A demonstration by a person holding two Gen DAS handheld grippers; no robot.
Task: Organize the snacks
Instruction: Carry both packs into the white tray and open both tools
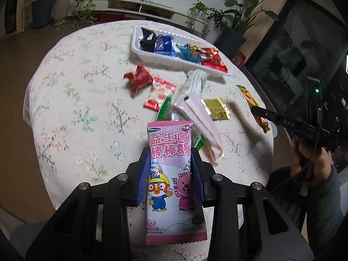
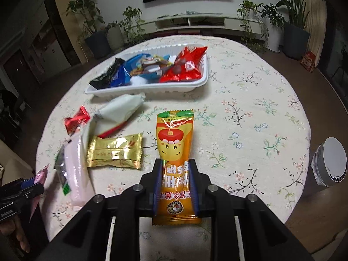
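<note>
My left gripper (image 1: 170, 152) is shut on a pink cartoon lollipop packet (image 1: 171, 174), held above the floral table. My right gripper (image 2: 175, 165) is shut on an orange snack packet (image 2: 175, 148), also held over the table. It shows in the left wrist view (image 1: 253, 106) at the right. A white tray (image 2: 152, 88) at the far side holds black, blue and red packets. Loose on the cloth lie a gold packet (image 2: 115, 151), a pale pink packet (image 2: 76, 169), a white-green packet (image 2: 121, 106) and a red packet (image 2: 77, 119).
The round table has a floral cloth (image 2: 250, 119). A white round canister (image 2: 330, 163) stands off the table's right edge. Potted plants and a low white shelf stand behind. In the left wrist view a red-and-white strawberry packet (image 1: 159, 93) lies mid-table.
</note>
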